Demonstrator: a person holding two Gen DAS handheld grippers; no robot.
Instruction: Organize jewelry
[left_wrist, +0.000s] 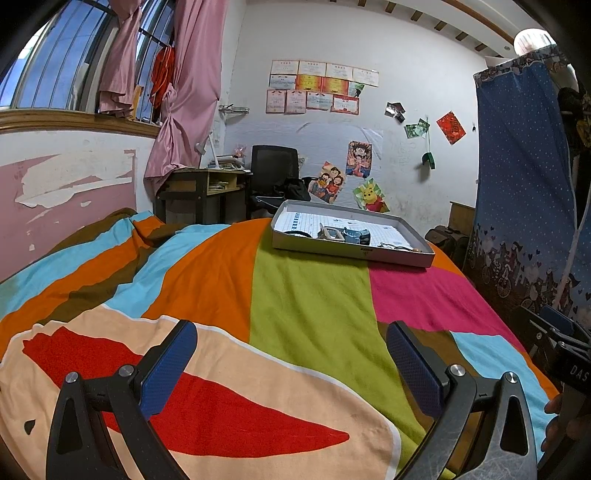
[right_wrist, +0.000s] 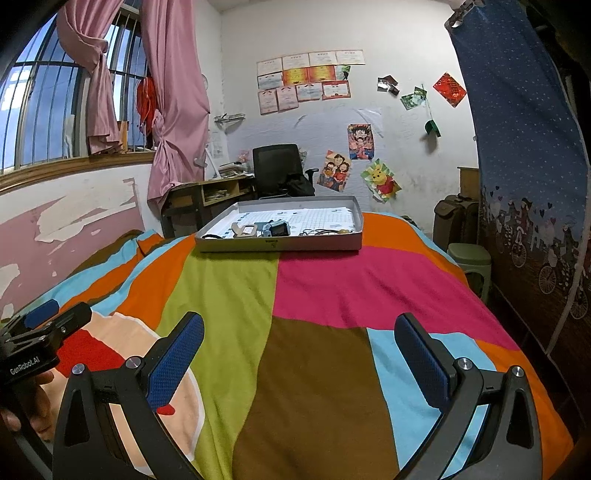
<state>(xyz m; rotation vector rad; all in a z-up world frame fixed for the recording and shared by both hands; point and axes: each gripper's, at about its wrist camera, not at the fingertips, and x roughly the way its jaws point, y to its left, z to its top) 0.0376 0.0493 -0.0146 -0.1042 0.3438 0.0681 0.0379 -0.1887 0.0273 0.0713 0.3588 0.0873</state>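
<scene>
Both grippers hover low over a bed (left_wrist: 306, 295) spread with a patchwork cover in orange, green, pink, brown and light blue. The left gripper (left_wrist: 291, 365) has its jaws spread wide with nothing between them; its blue pads (left_wrist: 168, 373) face each other over the peach and red patch. The right gripper (right_wrist: 299, 358) likewise has jaws spread and empty, above the brown patch. Each gripper shows at the edge of the other's view, side by side, well apart from the tray.

The tray (left_wrist: 347, 253) sits at the far end of the bed, toward 12 o'clock from both grippers, a shallow grey box lined with gridded paper. Along its near side lies the jewelry: a black band (right_wrist: 211, 236) at 9 o'clock, a pale frame-shaped piece (right_wrist: 246, 230), a blue watch (right_wrist: 277, 229) at the middle, and a thin tangle with a bead (right_wrist: 341, 231) toward 3 o'clock. What the tangle is cannot be told.

Beyond the bed stand a desk (right_wrist: 207, 194) and a black chair (right_wrist: 277, 168) against a wall with posters; pink curtains (right_wrist: 173, 92) hang at 10 o'clock, a blue curtain (right_wrist: 528, 129) at 2 o'clock
</scene>
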